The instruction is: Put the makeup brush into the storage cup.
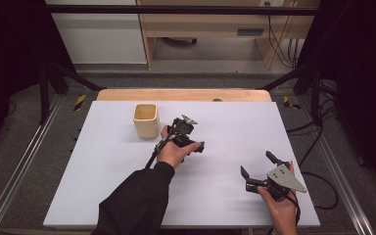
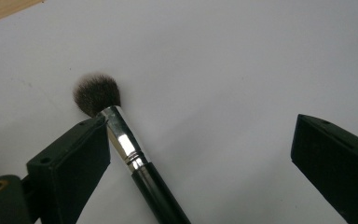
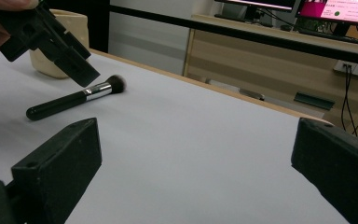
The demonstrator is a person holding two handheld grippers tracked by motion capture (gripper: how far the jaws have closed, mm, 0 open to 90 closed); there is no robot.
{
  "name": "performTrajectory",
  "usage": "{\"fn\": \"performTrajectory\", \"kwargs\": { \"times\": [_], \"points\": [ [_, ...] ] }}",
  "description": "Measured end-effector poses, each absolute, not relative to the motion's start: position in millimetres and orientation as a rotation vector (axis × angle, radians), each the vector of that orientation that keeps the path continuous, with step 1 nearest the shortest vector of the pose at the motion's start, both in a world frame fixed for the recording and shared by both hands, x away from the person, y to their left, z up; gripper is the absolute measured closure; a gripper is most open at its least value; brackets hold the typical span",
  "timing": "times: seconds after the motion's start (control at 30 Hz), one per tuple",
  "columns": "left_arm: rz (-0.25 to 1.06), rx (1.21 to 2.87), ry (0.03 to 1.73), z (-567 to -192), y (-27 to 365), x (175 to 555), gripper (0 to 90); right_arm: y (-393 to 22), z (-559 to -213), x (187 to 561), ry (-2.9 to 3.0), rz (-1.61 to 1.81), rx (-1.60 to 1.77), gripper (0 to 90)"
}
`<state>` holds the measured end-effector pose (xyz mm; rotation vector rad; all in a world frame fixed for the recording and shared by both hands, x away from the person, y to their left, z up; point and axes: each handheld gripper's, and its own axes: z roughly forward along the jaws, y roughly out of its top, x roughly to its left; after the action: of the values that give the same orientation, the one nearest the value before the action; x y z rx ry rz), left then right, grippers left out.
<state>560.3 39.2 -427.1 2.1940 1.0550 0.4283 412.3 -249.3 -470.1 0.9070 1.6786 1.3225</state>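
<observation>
Left gripper (image 2: 200,154) jaws wide, straddling makeup brush (image 2: 121,140), perhaps touching | right gripper (image 1: 260,165) wide, empty

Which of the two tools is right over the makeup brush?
The left tool, beside the cup: the brush lies between its open jaws. The right tool sits apart.

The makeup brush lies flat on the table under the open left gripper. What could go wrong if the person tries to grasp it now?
1. The makeup brush sits beside one jaw of the left gripper, not centred, so closing may push or roll it away.
2. Its metal ferrule looks smooth, so a grip there might slip.
3. The cup stands close by, so a swinging brush could knock it.
</observation>
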Motion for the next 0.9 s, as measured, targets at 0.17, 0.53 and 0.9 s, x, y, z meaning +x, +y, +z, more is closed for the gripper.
{"fn": "performTrajectory", "kwargs": {
  "times": [0.17, 0.53, 0.9],
  "points": [
    [0.416, 2.189, 1.081, -430.1, 41.2, 562.6, 4.7, -249.3, -470.2, 412.5, 1.679, 1.322, 0.906, 1.9],
    [0.396, 2.192, 1.108, -430.3, 42.9, 562.6, 6.7, -249.4, -469.8, 412.2, 1.677, 1.323, 0.906, 1.9],
    [0.393, 2.204, 1.127, -434.2, 41.3, 564.7, 7.7, -250.9, -469.3, 412.1, 1.671, 1.321, 0.905, 1.9]
  ]
}}
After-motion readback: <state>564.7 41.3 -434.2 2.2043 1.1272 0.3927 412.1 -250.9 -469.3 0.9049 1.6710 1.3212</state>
